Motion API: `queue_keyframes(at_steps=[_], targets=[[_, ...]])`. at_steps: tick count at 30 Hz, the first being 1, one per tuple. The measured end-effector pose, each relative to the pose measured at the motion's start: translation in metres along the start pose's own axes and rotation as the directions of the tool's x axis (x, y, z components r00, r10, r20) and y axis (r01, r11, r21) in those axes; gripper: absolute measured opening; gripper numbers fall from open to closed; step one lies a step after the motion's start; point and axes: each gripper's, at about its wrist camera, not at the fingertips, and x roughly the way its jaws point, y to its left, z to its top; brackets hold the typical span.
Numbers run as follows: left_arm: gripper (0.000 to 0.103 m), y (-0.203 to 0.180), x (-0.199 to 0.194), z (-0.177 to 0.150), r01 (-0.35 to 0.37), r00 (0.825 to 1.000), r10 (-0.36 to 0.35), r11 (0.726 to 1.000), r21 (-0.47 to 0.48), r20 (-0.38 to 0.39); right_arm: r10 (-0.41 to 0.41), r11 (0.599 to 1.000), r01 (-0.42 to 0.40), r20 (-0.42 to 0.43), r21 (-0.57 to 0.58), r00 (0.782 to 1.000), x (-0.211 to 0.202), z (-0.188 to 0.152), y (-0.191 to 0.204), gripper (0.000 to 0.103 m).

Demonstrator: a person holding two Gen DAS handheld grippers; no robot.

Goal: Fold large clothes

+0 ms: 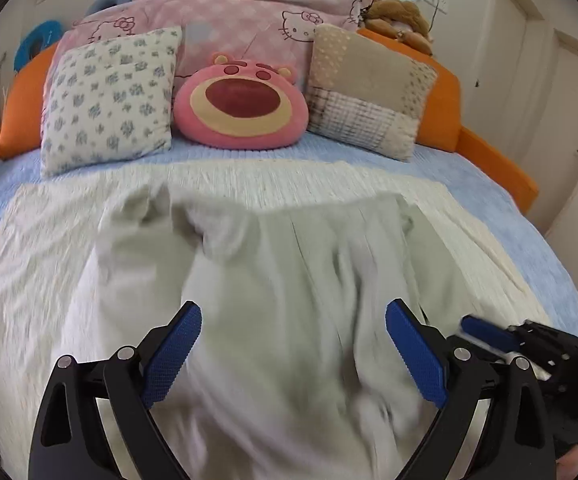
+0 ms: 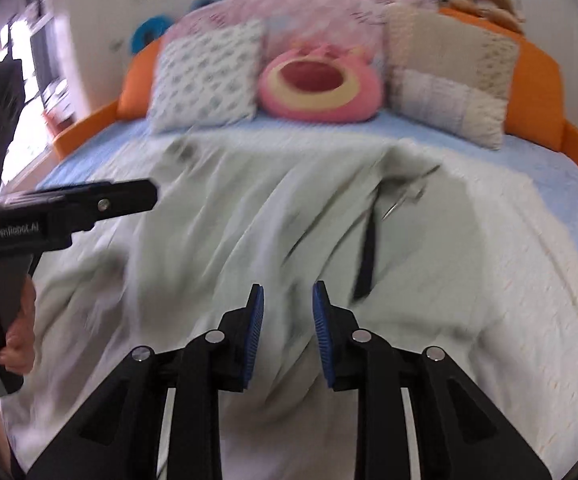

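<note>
Pale garment [image 1: 289,280] rumpled on cream bedspread [image 1: 29,248]; both tongs [image 1: 293,344] [image 2: 288,332] apart, empty.

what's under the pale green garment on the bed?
The pale green garment lies on a cream blanket, itself over the blue sheet. Anything directly beneath the garment is covered.

Bed [image 1: 489,216], pale garment [image 1: 289,280], seemingly rumpled

Bear cushion [image 1: 241,106] (pink) between pillows [image 1: 109,98]
</note>
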Motion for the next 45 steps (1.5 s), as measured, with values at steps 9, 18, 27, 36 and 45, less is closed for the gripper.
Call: queue_keyframes(at_steps=[9,18,27,36,45], targets=[[0.099,0.068,0.140,0.014,-0.090,0.982,0.064,0.986,-0.140,-0.180,-0.025,0.993,0.035,-0.094,0.109,0.995,0.120,0.055,-0.034,0.026],[0.101,0.071,0.169,-0.008,-0.143,0.986,0.137,0.987,-0.070,-0.090,-0.113,0.990,0.117,-0.052,0.074,0.992,0.168,0.030,-0.031,0.025],[0.101,0.035,0.053,-0.052,-0.182,0.980,0.180,0.983,0.029,0.080,-0.033,0.997,0.030,0.043,0.064,0.999,0.052,0.002,-0.011,0.028],[0.101,-0.005,0.027,-0.107,-0.238,0.970,0.232,0.966,0.104,0.069,-0.098,0.995,0.098,-0.055,-0.002,0.994,0.028,-0.054,0.024,0.028],[0.101,0.015,0.060,-0.119,-0.237,0.968,0.239,0.971,0.029,-0.076,-0.145,0.989,0.146,-0.111,-0.004,0.983,0.052,-0.064,0.027,0.029]])
